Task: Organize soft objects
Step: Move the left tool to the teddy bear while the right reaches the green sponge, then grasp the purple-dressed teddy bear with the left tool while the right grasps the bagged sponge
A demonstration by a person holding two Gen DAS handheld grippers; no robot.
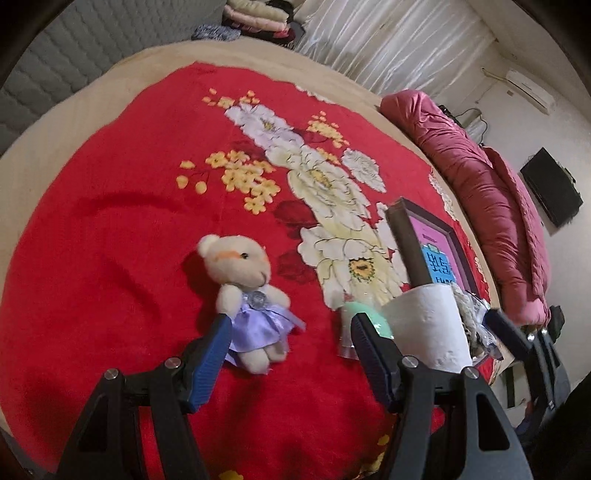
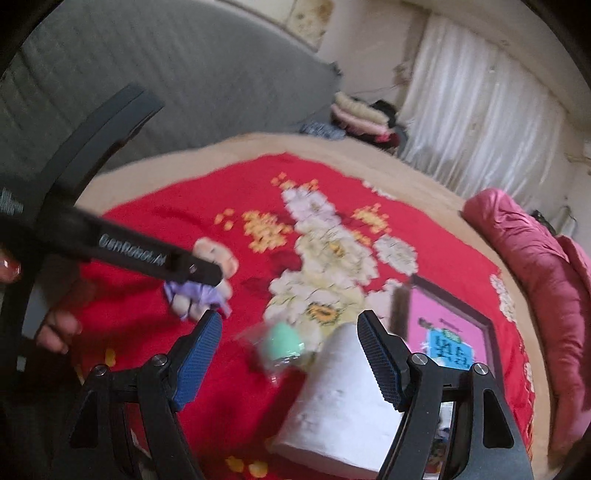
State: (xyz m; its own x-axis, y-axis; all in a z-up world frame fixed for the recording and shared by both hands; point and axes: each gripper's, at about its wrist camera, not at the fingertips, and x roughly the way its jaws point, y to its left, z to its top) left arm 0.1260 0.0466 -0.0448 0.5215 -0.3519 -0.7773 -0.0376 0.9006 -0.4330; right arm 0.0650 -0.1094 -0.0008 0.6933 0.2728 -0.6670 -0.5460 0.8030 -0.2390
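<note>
A cream teddy bear in a lilac dress (image 1: 246, 295) lies on the red flowered blanket (image 1: 110, 240). My left gripper (image 1: 291, 325) is open just above the bear, its left fingertip (image 1: 221, 325) next to the bear's dress. A white tissue roll (image 1: 428, 325) stands to the right, with a mint green soft object in clear wrap (image 1: 369, 314) beside it. In the right wrist view my right gripper (image 2: 290, 325) is open above the green object (image 2: 282, 343) and the roll (image 2: 340, 398). The bear (image 2: 207, 280) shows partly hidden behind the left gripper's body.
A box with a pink inside (image 1: 436, 243) lies behind the roll. A folded pink quilt (image 1: 487, 206) lies along the bed's right side. Folded clothes (image 1: 255, 18) are stacked at the far end. A grey padded headboard (image 1: 55, 66) is at left.
</note>
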